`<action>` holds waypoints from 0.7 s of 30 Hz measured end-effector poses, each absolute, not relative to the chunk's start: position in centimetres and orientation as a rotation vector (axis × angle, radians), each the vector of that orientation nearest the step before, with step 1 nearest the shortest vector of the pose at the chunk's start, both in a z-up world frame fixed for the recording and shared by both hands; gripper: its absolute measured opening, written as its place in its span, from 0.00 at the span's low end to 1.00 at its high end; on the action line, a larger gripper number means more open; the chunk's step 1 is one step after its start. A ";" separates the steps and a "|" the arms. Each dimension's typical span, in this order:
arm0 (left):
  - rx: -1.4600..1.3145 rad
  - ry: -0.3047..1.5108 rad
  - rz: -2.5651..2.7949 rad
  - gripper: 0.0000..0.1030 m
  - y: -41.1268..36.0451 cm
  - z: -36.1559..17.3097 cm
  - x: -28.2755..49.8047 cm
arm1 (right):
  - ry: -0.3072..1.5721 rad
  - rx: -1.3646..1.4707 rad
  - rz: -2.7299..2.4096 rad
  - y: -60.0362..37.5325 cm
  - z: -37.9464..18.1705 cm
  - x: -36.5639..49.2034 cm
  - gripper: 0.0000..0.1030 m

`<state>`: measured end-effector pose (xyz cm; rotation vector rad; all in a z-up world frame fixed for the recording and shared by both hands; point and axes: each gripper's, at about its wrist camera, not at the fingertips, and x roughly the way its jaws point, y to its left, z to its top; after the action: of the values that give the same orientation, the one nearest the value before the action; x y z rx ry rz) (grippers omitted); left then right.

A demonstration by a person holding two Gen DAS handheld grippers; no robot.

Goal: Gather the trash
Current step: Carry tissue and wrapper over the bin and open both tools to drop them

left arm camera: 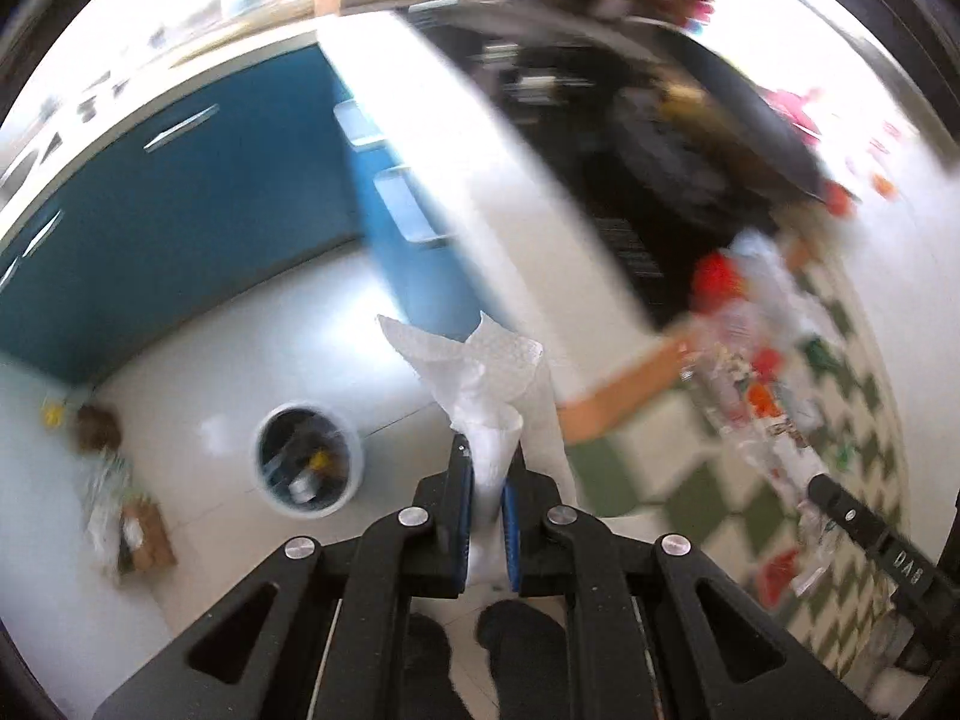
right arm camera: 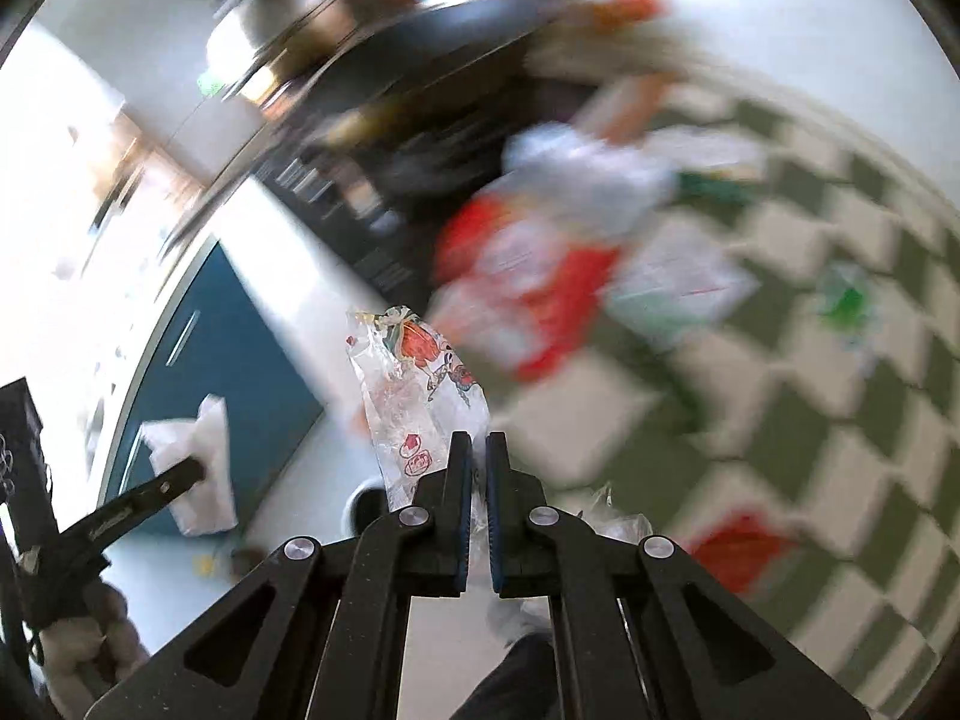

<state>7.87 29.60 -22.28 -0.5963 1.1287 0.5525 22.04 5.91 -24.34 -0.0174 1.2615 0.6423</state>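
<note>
A white paper towel (left arm camera: 480,384) is clamped in the left tongs (left arm camera: 487,468), and a clear printed wrapper (right arm camera: 414,396) is pinched in the right tongs (right arm camera: 474,456).

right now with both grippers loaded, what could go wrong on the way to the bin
The white tissue sticks far out of the left gripper, held only by its lower end, so it could slip out short of the bin. The clear printed wrapper in the right gripper is thin and floppy and may slide free. Both views are motion-blurred, so a fast swing could miss the bin.
</note>
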 end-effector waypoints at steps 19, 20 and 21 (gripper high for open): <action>-1.221 1.370 0.803 0.06 50.8 -70.6 -12.5 | 1.608 -0.636 0.739 39.0 -72.7 4.5 0.04; -1.250 1.379 0.796 0.06 51.3 -72.9 -12.6 | 1.607 -0.660 0.732 39.8 -74.7 4.2 0.04; -1.282 1.391 0.790 0.06 51.8 -75.8 -12.7 | 1.610 -0.690 0.729 40.8 -77.0 3.9 0.04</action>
<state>-12.75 51.78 -75.80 -1.2816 1.3912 0.7897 3.94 40.76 -76.96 -0.6899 1.6096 0.7294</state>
